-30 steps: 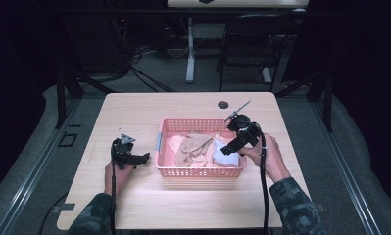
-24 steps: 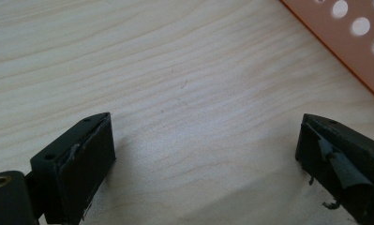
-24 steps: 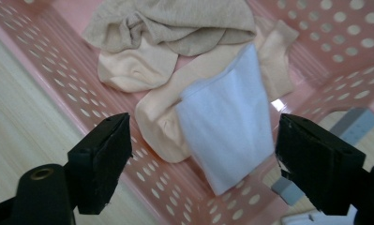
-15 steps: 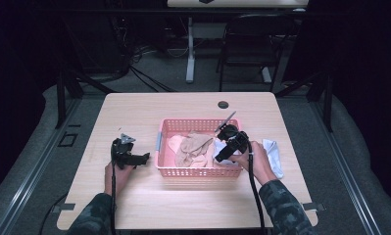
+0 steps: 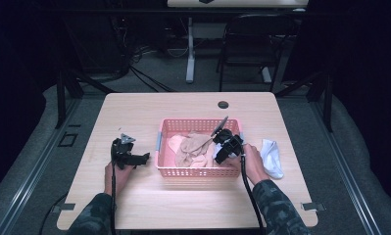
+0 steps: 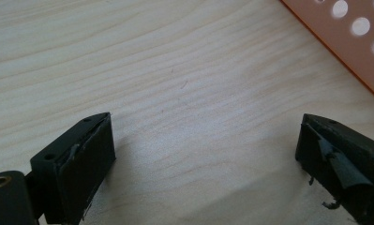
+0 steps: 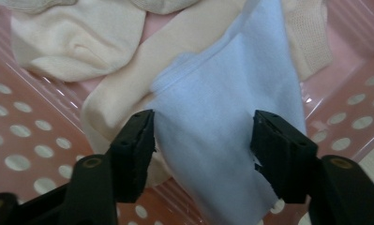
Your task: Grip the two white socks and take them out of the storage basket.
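A pink perforated basket [image 5: 169,169] stands mid-table and holds beige socks [image 5: 193,147] and a white sock [image 7: 231,112]. My right gripper [image 5: 217,154] dips into the basket's right end. In the right gripper view it [image 7: 201,136] is open, its jaws on either side of the white sock, which lies over beige socks [image 7: 77,42]. My left gripper [image 5: 134,159] rests on the table left of the basket, open over bare wood [image 6: 194,93], with the basket's wall [image 6: 353,47] at the upper right of its view.
Another white sock [image 5: 272,157] lies on the table right of the basket, beside the right hand. A round dark grommet [image 5: 223,104] sits near the table's far edge. A chair [image 5: 254,54] and a table leg [image 5: 190,49] stand beyond it.
My right gripper has swung from the basket's right rim leftward and down into the basket over the white sock. A white sock now shows on the table at right. The left gripper stayed put.
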### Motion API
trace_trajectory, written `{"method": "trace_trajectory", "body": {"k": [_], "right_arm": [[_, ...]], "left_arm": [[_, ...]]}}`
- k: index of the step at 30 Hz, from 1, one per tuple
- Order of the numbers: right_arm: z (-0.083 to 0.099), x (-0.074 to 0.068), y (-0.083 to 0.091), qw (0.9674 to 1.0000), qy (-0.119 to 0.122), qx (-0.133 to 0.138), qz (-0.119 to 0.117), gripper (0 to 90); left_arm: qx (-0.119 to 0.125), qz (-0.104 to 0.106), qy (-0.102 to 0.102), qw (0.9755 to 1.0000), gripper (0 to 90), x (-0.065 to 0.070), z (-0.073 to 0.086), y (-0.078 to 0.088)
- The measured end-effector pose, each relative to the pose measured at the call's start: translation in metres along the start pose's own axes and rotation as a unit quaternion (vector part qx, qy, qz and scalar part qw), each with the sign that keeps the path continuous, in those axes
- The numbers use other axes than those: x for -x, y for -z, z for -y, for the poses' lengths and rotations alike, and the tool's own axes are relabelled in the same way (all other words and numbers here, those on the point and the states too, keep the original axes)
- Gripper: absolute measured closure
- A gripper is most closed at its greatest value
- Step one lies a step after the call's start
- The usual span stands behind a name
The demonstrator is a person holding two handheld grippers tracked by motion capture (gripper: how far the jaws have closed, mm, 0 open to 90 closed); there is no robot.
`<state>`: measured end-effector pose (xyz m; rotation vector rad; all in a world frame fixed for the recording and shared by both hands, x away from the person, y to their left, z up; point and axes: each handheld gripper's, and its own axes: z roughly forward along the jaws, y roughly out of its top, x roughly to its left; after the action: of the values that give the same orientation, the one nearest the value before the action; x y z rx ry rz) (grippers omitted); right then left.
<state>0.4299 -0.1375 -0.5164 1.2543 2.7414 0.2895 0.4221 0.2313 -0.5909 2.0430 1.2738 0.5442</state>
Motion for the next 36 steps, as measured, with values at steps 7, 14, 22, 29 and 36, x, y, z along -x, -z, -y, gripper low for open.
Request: {"method": "trace_trajectory", "body": {"k": [7,14,22,29,36], "right_arm": [[0.000,0.002,-0.006,1.0000,-0.006,-0.006,0.004,61.5],[0.002,0.003,-0.004,0.9998,-0.021,0.004,-0.005,79.9],[0.010,0.005,0.014,0.9981,-0.034,0.049,-0.011,81.7],[0.014,0.006,0.035,0.9968,-0.025,0.075,-0.013,81.6],[0.016,0.004,0.051,0.9917,-0.034,0.123,-0.019,81.6]], "left_arm": [[0.000,0.000,-0.001,1.0000,4.7,0.000,0.000,0.000],[0.000,0.000,-0.001,1.0000,4.7,0.000,0.000,0.000],[0.000,0.000,-0.001,1.0000,4.7,0.000,0.000,0.000],[0.001,0.000,0.003,1.0000,4.7,0.000,0.000,0.000],[0.001,0.000,0.002,1.0000,4.7,0.000,0.000,0.000]]}}
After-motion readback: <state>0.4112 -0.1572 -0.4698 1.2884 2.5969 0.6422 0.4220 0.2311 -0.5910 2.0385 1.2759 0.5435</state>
